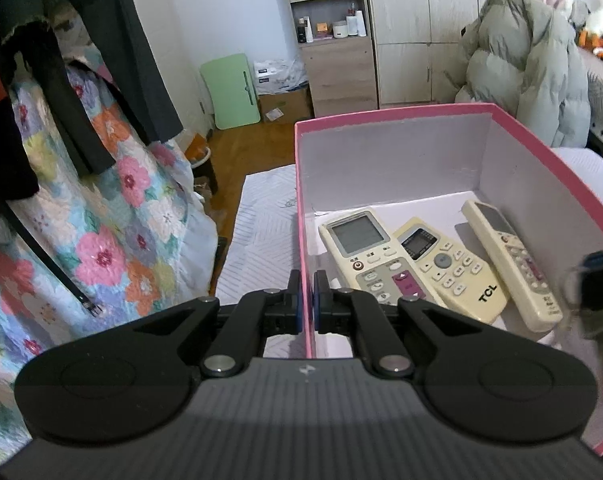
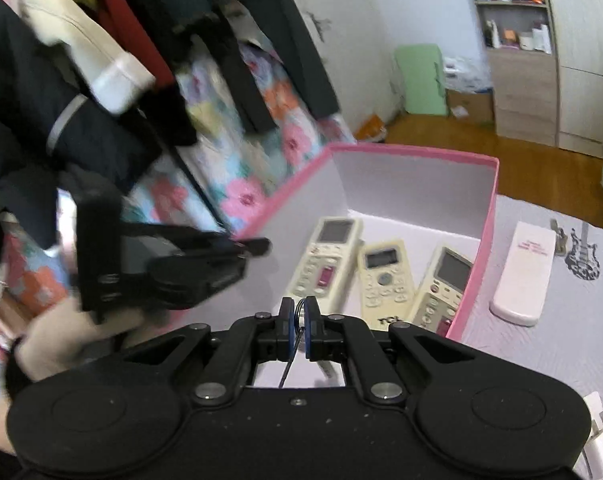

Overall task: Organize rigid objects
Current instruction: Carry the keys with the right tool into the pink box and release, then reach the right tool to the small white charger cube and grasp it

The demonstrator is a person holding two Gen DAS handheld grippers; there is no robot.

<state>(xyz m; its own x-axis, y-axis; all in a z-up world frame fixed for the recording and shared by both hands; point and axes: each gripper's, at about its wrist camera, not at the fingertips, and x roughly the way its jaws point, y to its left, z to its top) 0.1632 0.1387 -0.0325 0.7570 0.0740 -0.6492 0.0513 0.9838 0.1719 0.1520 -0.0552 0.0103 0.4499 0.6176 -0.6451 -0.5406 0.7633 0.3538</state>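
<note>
Meanwhile the left tool (image 1: 307, 280) sat with its two blue-padded fingers pinched on the near left wall of the pink box (image 1: 393, 114), one finger outside and one inside, so the jaws stood closed on that thin wall. Inside the box, on its white floor, lay three cream remote controls side by side. From the left wrist view the large-screen remote (image 1: 371, 254) lay at about 1 o'clock from the tool tips, the TCL remote (image 1: 449, 270) just beside it and overlapping its right edge, and the third remote (image 1: 509, 264) farther out at 3 o'clock, leaning along the right wall. At the far right edge of that view a blurred dark shape, the right tool (image 1: 599, 280), hung above the box's right side.

From the right wrist view the right tool (image 2: 300, 312) held its jaws nearly together over the near end of the box (image 2: 413, 150), with a thin dark wire-like thing (image 2: 291, 360) caught between the pads and dangling down; what it was I could not tell. Straight ahead at 12 o'clock lay the three remotes, screens pointing away. At 9 o'clock the left tool (image 2: 257, 246) reached in from a hand (image 2: 57, 340) to the box's left wall. Outside the box, at 2 o'clock, a fourth white remote (image 2: 521, 272) lay face down on the pale bedspread (image 2: 541, 360), near a printed guitar (image 2: 583, 258). A floral quilt (image 1: 113, 220) and dark hanging clothes (image 1: 101, 60) filled the left
</note>
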